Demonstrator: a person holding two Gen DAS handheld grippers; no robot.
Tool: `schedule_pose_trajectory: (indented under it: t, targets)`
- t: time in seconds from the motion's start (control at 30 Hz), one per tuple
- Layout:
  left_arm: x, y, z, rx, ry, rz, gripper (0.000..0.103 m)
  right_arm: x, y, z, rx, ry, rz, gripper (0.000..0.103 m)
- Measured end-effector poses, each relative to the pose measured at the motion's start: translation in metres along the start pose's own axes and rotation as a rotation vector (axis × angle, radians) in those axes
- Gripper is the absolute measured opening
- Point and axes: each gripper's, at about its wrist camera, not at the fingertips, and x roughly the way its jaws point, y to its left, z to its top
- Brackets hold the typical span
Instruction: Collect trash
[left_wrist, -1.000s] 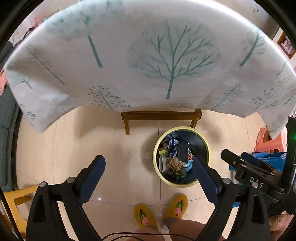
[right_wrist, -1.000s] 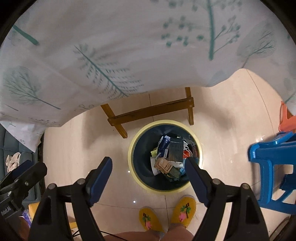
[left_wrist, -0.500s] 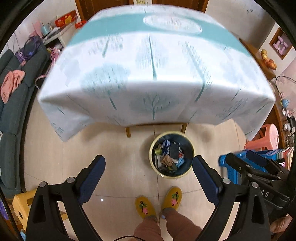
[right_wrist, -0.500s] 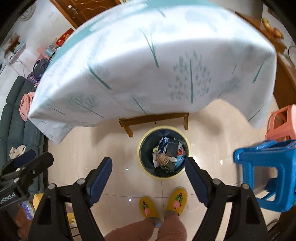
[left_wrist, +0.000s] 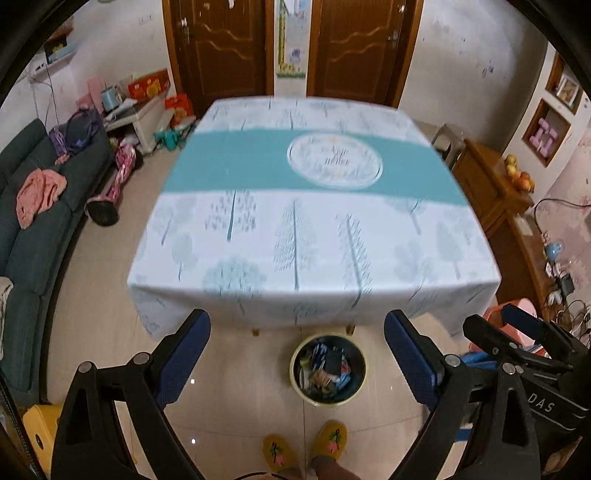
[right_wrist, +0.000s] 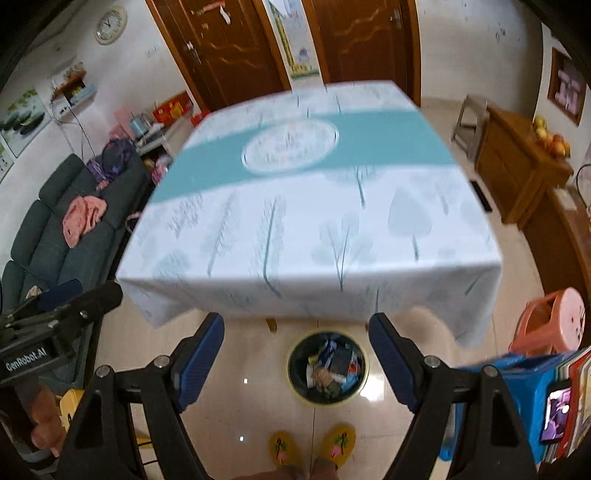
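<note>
We find the left gripper (left_wrist: 297, 354) held above the floor with its blue-padded fingers (left_wrist: 183, 356) spread wide and nothing between them. The right gripper (right_wrist: 296, 354) stands likewise, its fingers (right_wrist: 201, 356) far apart and holding nothing. In the left wrist view, the right gripper's black body shows at the right edge; in the right wrist view, the left gripper's body shows at the left edge.

The trash bin (left_wrist: 295, 382), round with a yellow rim and dark inside, stands on the tiled floor (left_wrist: 229, 413) just before the near edge of the counter (left_wrist: 314, 229). It contains the trash (left_wrist: 327, 371): a heap of mixed wrappers and papers, whose individual items we cannot make out. In both views the bin appears between the two fingers, lower in the frame than their tips and well below them.

The counter is covered by a white cloth printed with trees and crossed by a teal band bearing a round emblem. Both views are blurred across the cloth.

The person's feet in yellow slippers (right_wrist: 336, 448) stand on the floor just short of the bin. A dark sofa (left_wrist: 40, 206) runs along the left wall, a pink stool (right_wrist: 554, 325) and a blue stool (right_wrist: 524, 387) stand to the right, and two brown doors (left_wrist: 221, 48) close the far wall.
</note>
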Motion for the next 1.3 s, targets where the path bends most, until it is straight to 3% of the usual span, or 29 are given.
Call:
schedule_pose_trajectory:
  t: [0.33, 0.53, 1.3]
  targets:
    - [-0.049, -0.015, 0.022, -0.020, -0.131, 0.023, 0.094, -0.049, 0.008, 0.029, 0.013, -0.099, 0.017, 0.081]
    - [-0.048, -0.025, 0.019, -0.012, -0.175, 0.060, 0.094, -0.061, 0.018, 0.033, -0.036, -0.171, -0.012, 0.081]
    - [-0.040, -0.026, 0.015, -0.037, -0.185, 0.088, 0.094, -0.045, 0.026, 0.031, -0.051, -0.162, -0.021, 0.081]
